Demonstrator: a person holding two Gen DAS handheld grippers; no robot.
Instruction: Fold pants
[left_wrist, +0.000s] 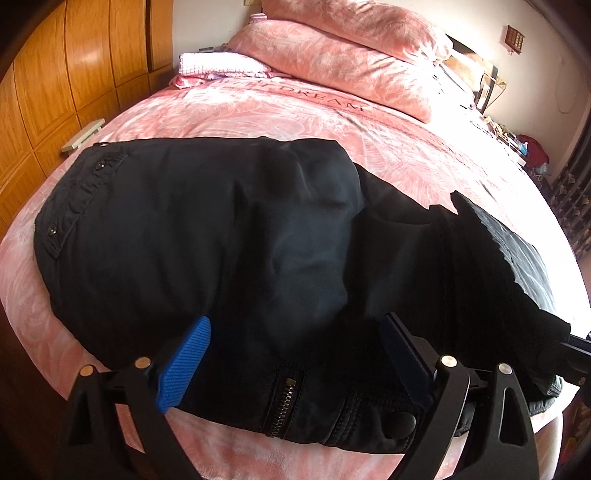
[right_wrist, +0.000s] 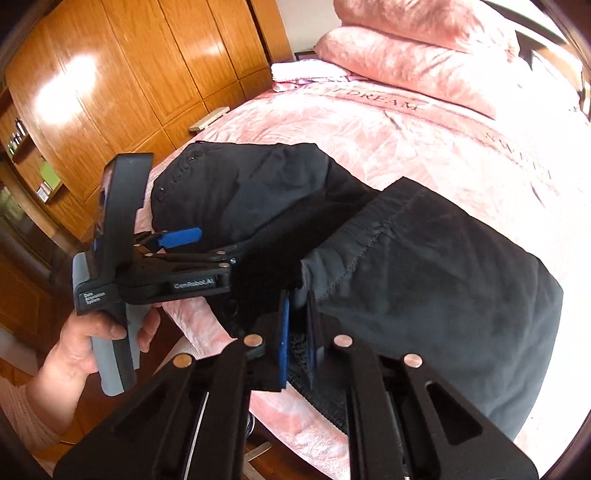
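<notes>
We find the right gripper (right_wrist: 297, 334) pinching the pants (left_wrist: 207, 236) waistband, left gripper (left_wrist: 291, 354) wide and empty beside the zipper (left_wrist: 286, 398), next fold pending.

pants (left_wrist: 221, 240) hem behind right gripper (right_wrist: 297, 332); bedspread lettering (left_wrist: 325, 99) cut off

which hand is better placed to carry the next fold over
Right. The right tongs are shut on a lifted edge of the black pants, so they could carry it over. The left tongs are open, straddling the zipper edge of the pants lying flat on the pink bed.
</notes>
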